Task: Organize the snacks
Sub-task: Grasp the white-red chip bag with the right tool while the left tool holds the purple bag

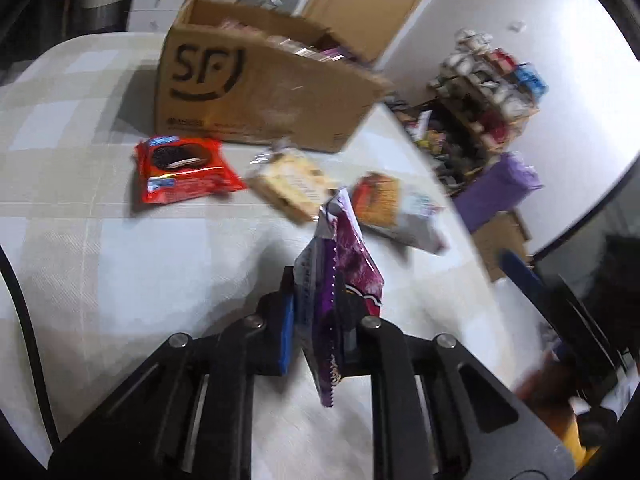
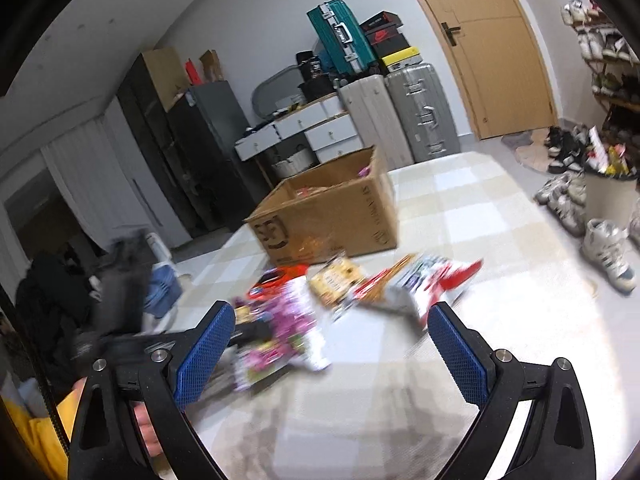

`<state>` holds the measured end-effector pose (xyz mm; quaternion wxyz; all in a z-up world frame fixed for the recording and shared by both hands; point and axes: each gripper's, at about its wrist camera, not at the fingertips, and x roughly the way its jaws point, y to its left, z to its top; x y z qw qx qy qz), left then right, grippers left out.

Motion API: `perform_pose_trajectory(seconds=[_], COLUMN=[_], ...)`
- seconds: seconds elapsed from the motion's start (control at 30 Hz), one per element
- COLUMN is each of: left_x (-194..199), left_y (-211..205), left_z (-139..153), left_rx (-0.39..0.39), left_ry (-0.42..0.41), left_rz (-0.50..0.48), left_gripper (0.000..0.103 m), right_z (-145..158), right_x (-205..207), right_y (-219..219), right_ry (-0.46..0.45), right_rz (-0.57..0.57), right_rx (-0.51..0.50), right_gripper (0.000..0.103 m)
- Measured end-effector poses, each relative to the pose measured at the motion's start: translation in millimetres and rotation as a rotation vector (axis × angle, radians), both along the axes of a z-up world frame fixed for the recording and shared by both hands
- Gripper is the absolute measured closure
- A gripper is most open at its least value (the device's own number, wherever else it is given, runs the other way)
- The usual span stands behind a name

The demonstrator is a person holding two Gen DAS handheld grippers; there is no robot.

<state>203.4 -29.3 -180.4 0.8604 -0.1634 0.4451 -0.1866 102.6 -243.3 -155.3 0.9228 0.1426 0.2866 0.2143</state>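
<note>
My left gripper (image 1: 320, 312) is shut on a purple snack packet (image 1: 340, 276) and holds it above the checked cloth. Ahead lie a red Oreo pack (image 1: 182, 168), a clear pack of pale biscuits (image 1: 292, 184), an orange pack (image 1: 378, 198) and a white pack (image 1: 416, 224). Behind them stands an open cardboard box (image 1: 256, 84) with snacks inside. My right gripper (image 2: 332, 344) is open and empty, above the cloth. In its view the purple packet (image 2: 280, 320) is blurred at lower left, with the loose snacks (image 2: 340, 280) and the box (image 2: 332, 216) beyond.
The checked cloth (image 1: 100, 240) covers the surface. A shoe rack (image 1: 488, 80) and a purple bag (image 1: 496, 188) stand to the right. Suitcases (image 2: 420, 112), white drawers (image 2: 320, 128), a door (image 2: 492, 40) and shoes (image 2: 604, 248) lie beyond.
</note>
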Motion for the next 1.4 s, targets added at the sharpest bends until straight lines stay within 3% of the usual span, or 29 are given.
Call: perform_pose_trajectory(seconds=[0.07, 0.2, 0.43, 0.57, 0.83, 0.93, 0.97, 1.1, 1.4], left_x=[-9.3, -13.8, -36.8, -38.1, -40.0, -39.2, -38.2, -40.0, -49.7], left_y=[-4.1, -3.2, 23.1, 31.1, 34.4, 34.4, 33.5, 35.1, 39.7], left_z=[7.5, -1.3, -10.2, -12.9, -18.2, -19.3, -19.0, -17.1, -8.7], left_rx=[0.027, 0.018, 0.001, -0.009, -0.022, -0.026, -0.024, -0.021, -0.023], left_ry=[-0.030, 0.009, 0.024, 0.029, 0.040, 0.046, 0.046, 0.046, 0.036], left_rz=[-0.005, -0.016, -0.003, 0.007, 0.007, 0.005, 0.004, 0.014, 0.022], left_gripper=[0.091, 0.091, 0.091, 0.091, 0.091, 0.091, 0.091, 0.091, 0.091], right_z=[4.9, 9.7, 1.2, -19.6, -53.0, -55.2, -54.9, -52.0, -43.0], right_x=[10.4, 36.5, 93.3, 126.2, 133.5, 132.1, 131.9, 130.0, 108.5], right_y=[-2.8, -3.0, 13.1, 27.4, 38.1, 37.5, 36.3, 32.2, 25.4], right_ry=[0.002, 0.000, 0.089, 0.185, 0.243, 0.240, 0.241, 0.251, 0.260], right_rz=[-0.002, 0.012, 0.112, 0.203, 0.228, 0.212, 0.207, 0.189, 0.169], right_rx=[-0.022, -0.111, -0.331, -0.440, -0.550, -0.554, -0.544, -0.510, -0.353], right_gripper=[0.004, 0.004, 0.004, 0.023, 0.027, 0.037, 0.047, 0.055, 0.060])
